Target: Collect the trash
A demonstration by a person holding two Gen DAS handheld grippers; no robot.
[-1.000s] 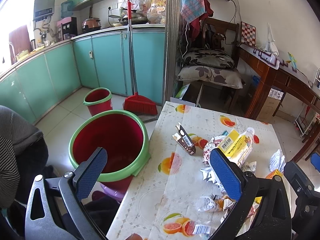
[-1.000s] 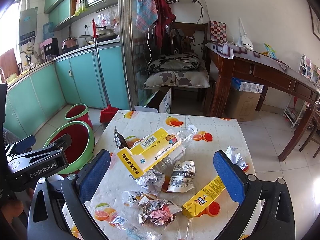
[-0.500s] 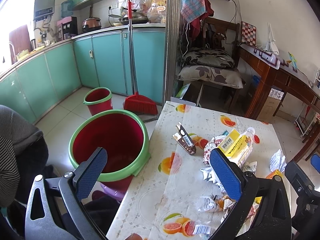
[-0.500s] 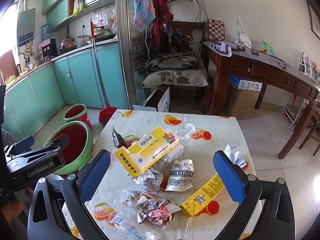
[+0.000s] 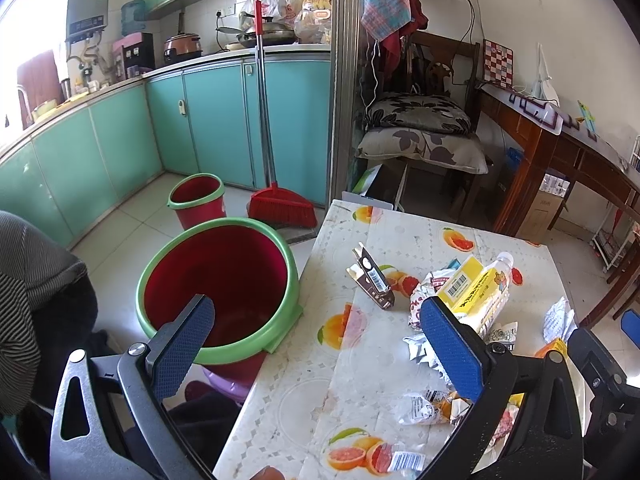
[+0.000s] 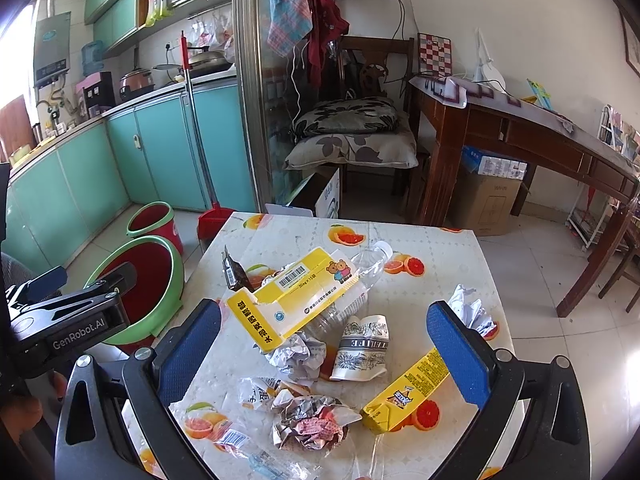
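A red broom (image 5: 276, 200) leans against teal cabinets (image 5: 216, 120). Two floral cushions (image 6: 352, 136) lie stacked on a wooden chair (image 6: 380, 52) beside a wooden desk (image 6: 520, 136).

Table (image 6: 440, 248) w/ orange-fruit print cloth is carrying a litter pile. Big yellow carton (image 6: 296, 294) is leaning across a clear plastic bottle (image 6: 362, 270); dark torn packet (image 6: 232, 270) is standing just beside its left end. Paper cup (image 6: 362, 348) is lying on its side near centre, crumpled foil (image 6: 294, 354) touching it. Narrow yellow box (image 6: 408, 394) is lying diagonally at right, foil wad (image 6: 470, 312) beyond it. Crushed wrappers (image 6: 312, 424) are sitting at near edge.
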